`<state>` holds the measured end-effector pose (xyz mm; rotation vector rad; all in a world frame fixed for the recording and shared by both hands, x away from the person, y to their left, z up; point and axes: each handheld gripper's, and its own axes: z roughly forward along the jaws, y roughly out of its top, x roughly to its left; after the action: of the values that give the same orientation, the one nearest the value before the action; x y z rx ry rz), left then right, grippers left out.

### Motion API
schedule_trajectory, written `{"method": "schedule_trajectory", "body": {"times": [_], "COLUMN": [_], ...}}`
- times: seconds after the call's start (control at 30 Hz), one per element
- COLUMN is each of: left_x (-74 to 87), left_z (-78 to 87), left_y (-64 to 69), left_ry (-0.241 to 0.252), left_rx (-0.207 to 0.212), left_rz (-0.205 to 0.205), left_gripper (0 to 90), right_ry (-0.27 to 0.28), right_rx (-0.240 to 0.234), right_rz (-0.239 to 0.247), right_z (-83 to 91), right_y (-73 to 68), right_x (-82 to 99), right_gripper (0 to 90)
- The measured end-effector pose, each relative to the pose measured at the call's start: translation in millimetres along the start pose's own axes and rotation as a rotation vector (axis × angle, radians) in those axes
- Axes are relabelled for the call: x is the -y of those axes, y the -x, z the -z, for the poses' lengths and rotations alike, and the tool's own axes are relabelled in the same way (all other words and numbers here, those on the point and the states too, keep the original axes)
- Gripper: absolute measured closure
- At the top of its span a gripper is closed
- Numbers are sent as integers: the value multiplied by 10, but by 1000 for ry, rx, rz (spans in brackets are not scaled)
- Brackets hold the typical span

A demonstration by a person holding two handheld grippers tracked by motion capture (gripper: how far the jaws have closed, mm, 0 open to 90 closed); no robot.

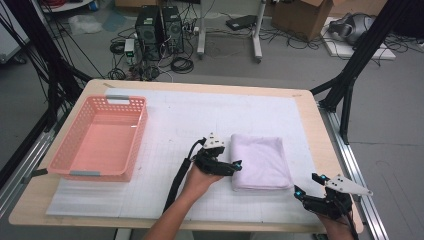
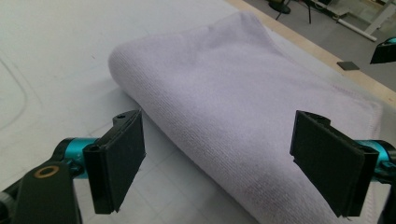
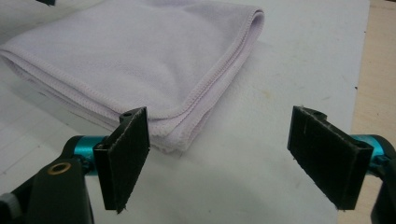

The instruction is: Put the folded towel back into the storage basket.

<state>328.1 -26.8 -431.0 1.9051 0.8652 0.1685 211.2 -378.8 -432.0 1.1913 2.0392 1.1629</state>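
The bench [image 1: 310, 125] is covered by a white mat [image 1: 200, 115]. A pink basket [image 1: 102, 137] is set at the mat's left end, well apart from the towel. A folded pale purple towel [image 1: 260, 161] is laid flat right of the middle. The left tongs [image 1: 235, 166] are held spread wide at the towel's left edge. The right tongs [image 1: 307, 185] are held spread wide near its front right corner, not touching it.

Your left gripper [image 1: 235, 165] is extended forward with its jaws spread wide, pointing toward 3 o'clock. Your right gripper [image 1: 307, 184] sits low at the 5 o'clock corner, jaws also wide apart, pointing toward 10 o'clock.
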Motion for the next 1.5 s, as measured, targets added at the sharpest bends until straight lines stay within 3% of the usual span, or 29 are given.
{"method": "schedule_trajectory", "body": {"times": [0.1, 0.27, 0.53, 0.67, 0.7, 0.73, 0.87, 0.97, 1.03, 1.2, 1.5], "left_x": [-8, 5, 6, 11, 18, 23, 28, 25, 27, 43, 41], "left_z": [-111, -270, -371, -385, -391, -397, -395, -383, -374, -327, -150], "left_y": [9, -8, 10, 49, 58, 68, 50, 57, 52, -19, -108], "left_ry": [-40, -96, -103, -105, -104, -103, -93, -79, -74, -44, -3], "left_rx": [-7, -9, -10, -32, -16, -6, 11, 19, 27, 77, 113], "left_rz": [13, 85, 125, 77, 60, 60, 69, 47, 42, 90, 71], "left_gripper": [201, 219, 237, 338, 402, 481, 594, 676, 701, 726, 729], "right_ry": [0, 1, 0, -3, -2, -2, 1, 3, 4, 0, -5], "right_rx": [-4, -5, -1, -4, -3, -3, 0, 3, 0, -4, -5], "right_rz": [-3, -2, -9, -7, -5, -10, -13, -13, -15, -12, -15], "right_z": [-2, -2, -1, -6, -7, -3, 10, 8, -1, -10, -21], "right_y": [-7, -3, 18, 11, 10, 8, 17, 25, 20, 12, -1], "right_x": [0, 0, 8, 3, 2, 0, 5, 9, 8, 9, 8], "right_gripper": [201, 201, 201, 201, 201, 201, 201, 201, 201, 201, 201]}}
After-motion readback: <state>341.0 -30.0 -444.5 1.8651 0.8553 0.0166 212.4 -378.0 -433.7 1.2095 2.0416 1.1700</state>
